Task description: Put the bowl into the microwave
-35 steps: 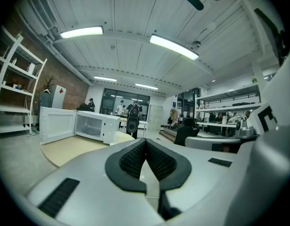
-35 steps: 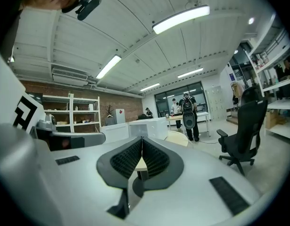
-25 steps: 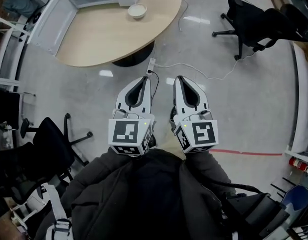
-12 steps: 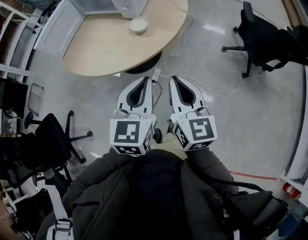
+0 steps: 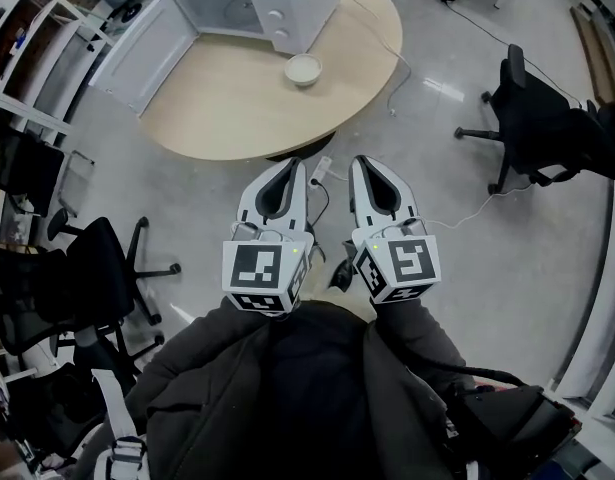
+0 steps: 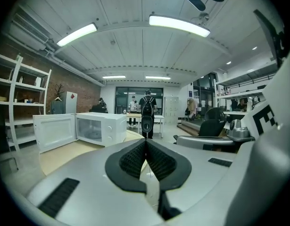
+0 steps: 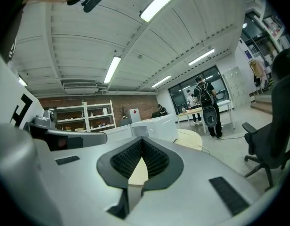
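Zero steps done | left gripper (image 5: 286, 165) and right gripper (image 5: 365, 164) clenched, empty, well apart from table (image 5: 227, 108) | bowl (image 5: 303, 68) stands beside open microwave (image 5: 262, 6) near far edge | grasp, placing remain.

bowl (image 5: 303, 68) on table (image 5: 237, 108), just before open microwave (image 5: 277, 3).
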